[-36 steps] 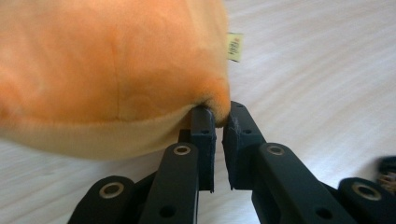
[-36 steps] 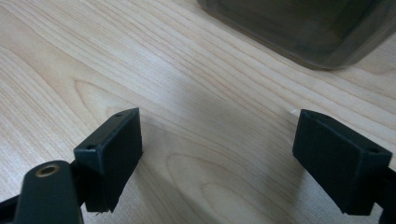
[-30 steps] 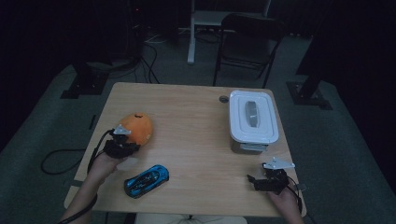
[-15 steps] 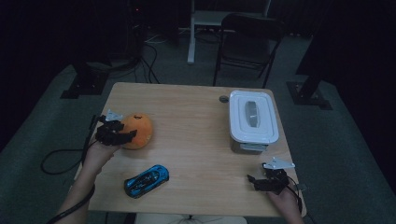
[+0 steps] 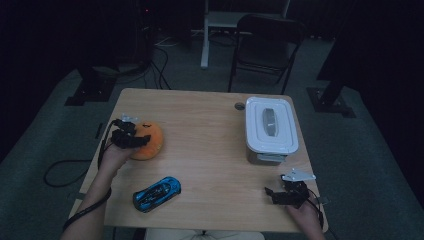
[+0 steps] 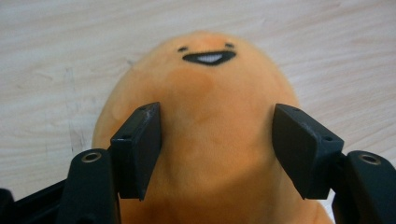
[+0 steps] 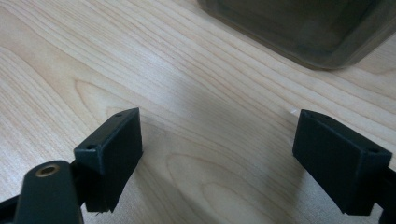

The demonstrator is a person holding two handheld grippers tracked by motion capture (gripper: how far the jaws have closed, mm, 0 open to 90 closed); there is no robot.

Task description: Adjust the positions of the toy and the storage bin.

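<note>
An orange egg-shaped plush with a smiling face lies on the left of the wooden table. My left gripper is at its left side. In the left gripper view the plush sits between the jaws of my left gripper, which have just been opening; I see no dent where the pads meet the fabric. My right gripper rests near the table's front right corner. In the right gripper view it stands open over bare wood.
A blue toy car lies near the front edge. A white lidded box stands at the right, and its lower corner lies ahead of the right jaws. A folding chair stands beyond the table.
My left gripper has moved from the plush's near-left side up to its left side, farther from the table's front edge. Its jaws went from shut to spread around the plush. The right hand stayed put.
</note>
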